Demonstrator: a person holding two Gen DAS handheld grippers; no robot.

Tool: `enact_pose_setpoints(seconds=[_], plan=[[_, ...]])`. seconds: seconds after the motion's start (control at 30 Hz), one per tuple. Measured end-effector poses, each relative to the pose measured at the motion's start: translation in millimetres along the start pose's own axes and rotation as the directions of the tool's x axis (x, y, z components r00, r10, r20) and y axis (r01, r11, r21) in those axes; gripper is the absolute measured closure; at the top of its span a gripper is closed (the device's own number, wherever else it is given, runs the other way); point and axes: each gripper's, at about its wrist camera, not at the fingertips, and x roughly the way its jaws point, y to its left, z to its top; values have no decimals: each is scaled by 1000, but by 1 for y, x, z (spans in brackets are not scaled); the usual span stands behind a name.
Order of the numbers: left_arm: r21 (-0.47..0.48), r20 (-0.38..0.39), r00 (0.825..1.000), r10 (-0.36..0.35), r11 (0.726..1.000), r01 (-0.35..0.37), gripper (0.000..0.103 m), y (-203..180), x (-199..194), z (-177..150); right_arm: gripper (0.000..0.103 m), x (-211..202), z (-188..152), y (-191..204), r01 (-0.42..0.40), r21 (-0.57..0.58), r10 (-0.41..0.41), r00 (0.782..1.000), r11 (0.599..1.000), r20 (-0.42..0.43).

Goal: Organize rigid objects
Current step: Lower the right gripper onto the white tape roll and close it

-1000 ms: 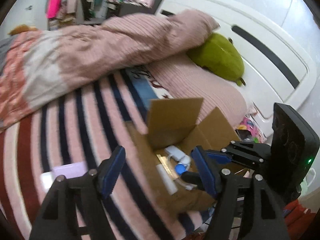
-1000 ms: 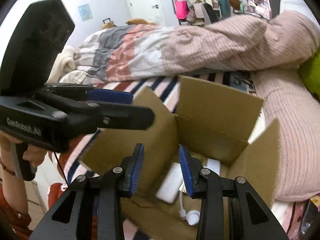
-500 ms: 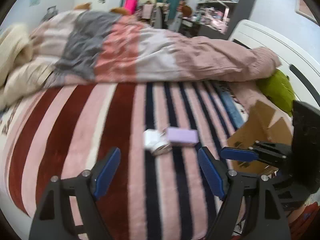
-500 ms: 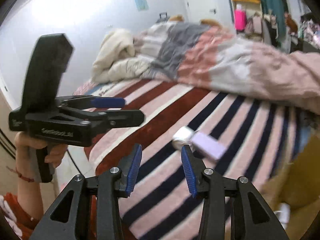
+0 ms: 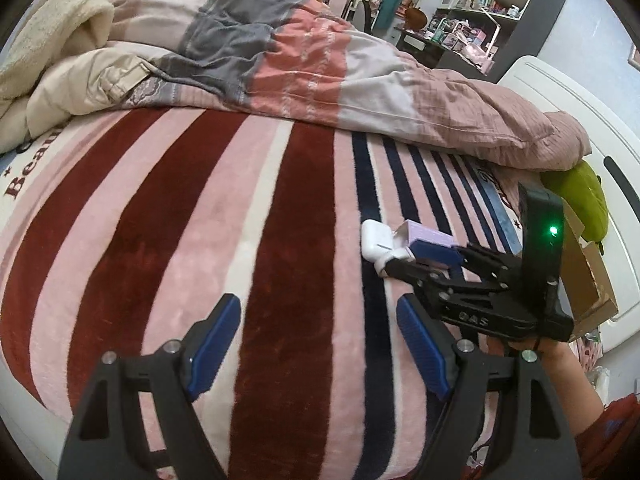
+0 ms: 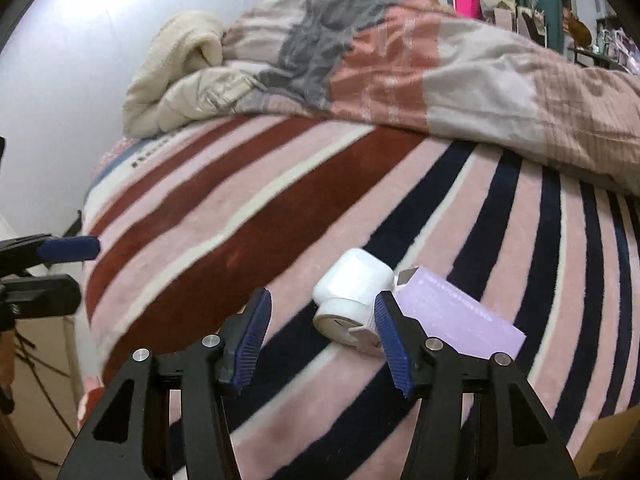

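Note:
A white jar (image 6: 352,292) lies on its side on the striped bed blanket, touching a lilac box (image 6: 452,316). My right gripper (image 6: 324,340) is open just in front of them, the jar near its right finger. In the left wrist view the jar (image 5: 378,240) and lilac box (image 5: 428,236) lie behind the right gripper (image 5: 424,258). My left gripper (image 5: 316,356) is open and empty over the blanket, left of them. A cardboard box (image 5: 588,280) stands at the right.
A rumpled quilt (image 5: 320,64) and a cream blanket (image 5: 48,44) lie across the far side of the bed. A green plush (image 5: 580,196) lies by the white headboard (image 5: 580,120). The bed edge (image 6: 86,280) drops off at the left.
Both grippers swung left, away from the cardboard box, to the jar and lilac box. The right gripper has opened wider and come close to the jar.

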Motion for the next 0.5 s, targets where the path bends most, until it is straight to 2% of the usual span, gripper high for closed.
enact_pose_setpoints(seconds=[0.2, 0.23, 0.33, 0.37, 0.5], plan=[[-2, -6, 1000, -15, 1000, 15, 25, 1, 5, 1, 52, -9, -21, 2, -115, 22, 117, 991, 993, -64], [-1, -6, 1000, -15, 1000, 15, 25, 0, 4, 0, 52, -10, -24, 2, -105, 17, 106, 992, 994, -62], [-3, -6, 1000, -9, 1000, 9, 25, 0, 3, -1, 51, -7, -29, 1, 20, -21, -21, 999, 1000, -46], [-8, -6, 1000, -3, 1000, 3, 25, 1, 3, -1, 50, -4, -30, 0, 40, -25, -41, 998, 999, -47], [-30, -15, 1000, 13, 999, -13, 25, 5, 4, -3, 44, 11, -33, -6, 19, -9, -20, 997, 1000, -78]])
